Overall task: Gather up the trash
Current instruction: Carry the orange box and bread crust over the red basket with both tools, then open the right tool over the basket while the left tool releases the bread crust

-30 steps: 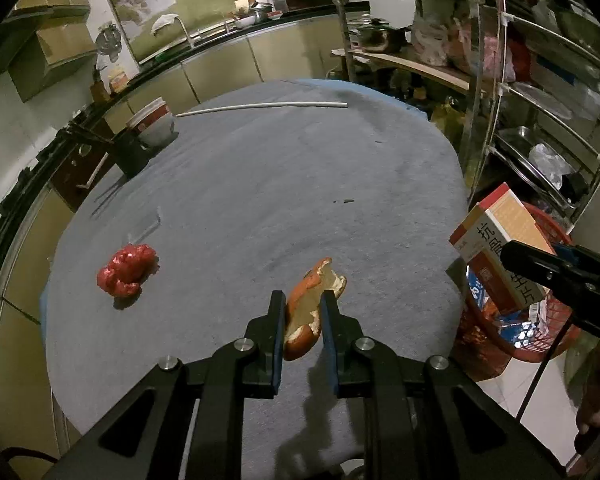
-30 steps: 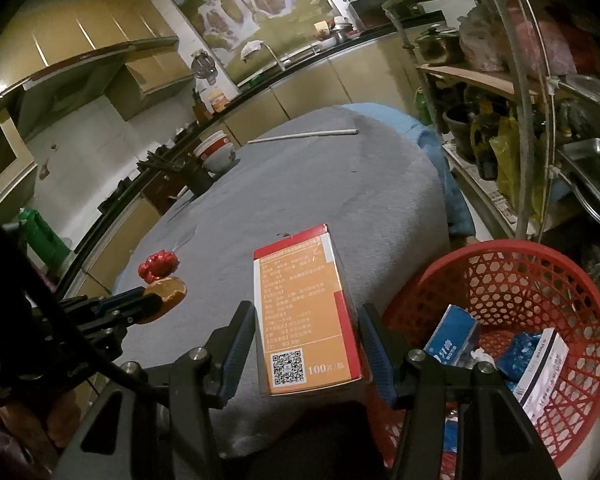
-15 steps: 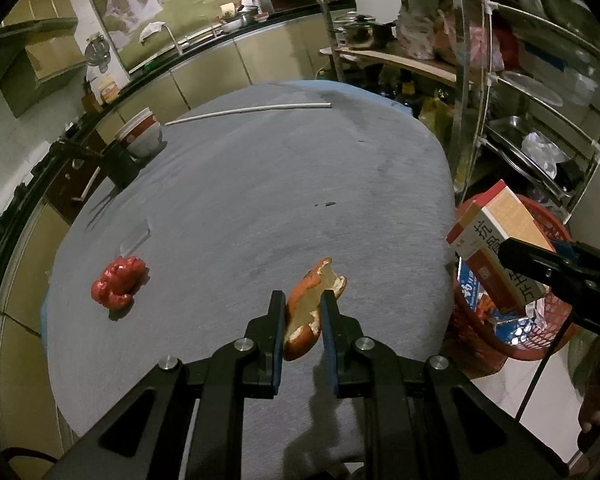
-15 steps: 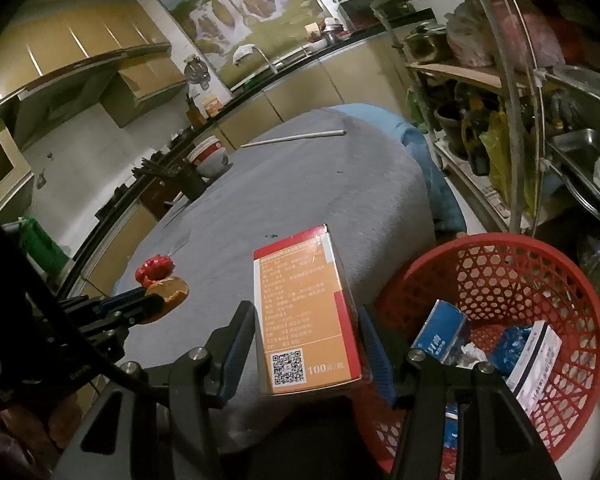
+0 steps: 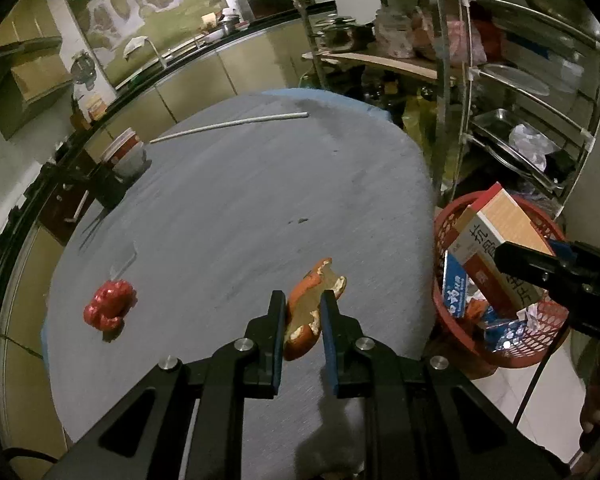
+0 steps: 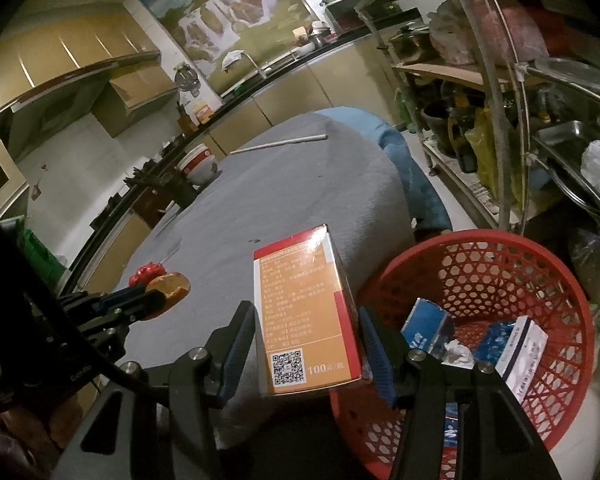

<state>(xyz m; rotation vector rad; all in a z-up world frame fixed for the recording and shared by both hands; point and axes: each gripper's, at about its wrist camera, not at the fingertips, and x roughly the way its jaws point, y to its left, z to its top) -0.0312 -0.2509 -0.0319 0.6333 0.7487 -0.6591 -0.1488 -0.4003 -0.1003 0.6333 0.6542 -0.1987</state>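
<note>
Red basket (image 6: 484, 264) on the floor just beside the bench (image 5: 240, 208), holding blue packets (image 6: 428, 328), a white-and-blue box (image 6: 522, 350) and crumpled paper (image 6: 458, 350). Above the basket's near rim, an orange-and-red box (image 6: 300, 312), clamped on both sides by the right gripper (image 6: 306, 350) with its fingers partly apart. Left of the basket, over the bench edge, a piece of orange peel (image 5: 308, 312) pinched in the nearly closed fingers of the left gripper (image 5: 302, 336). Farther left of the basket, a crumpled red wrapper (image 5: 110, 306) lying on the grey cloth. At the far side, a white rod (image 5: 228, 123) and stacked bowls (image 5: 126, 152). Behind the basket, a metal rack (image 5: 480, 80) crowded with pots and bags; kitchen cabinets and a waterfall picture (image 6: 228, 12) beyond. On the box: a QR code, Chinese print too small to read, and "100".
</note>
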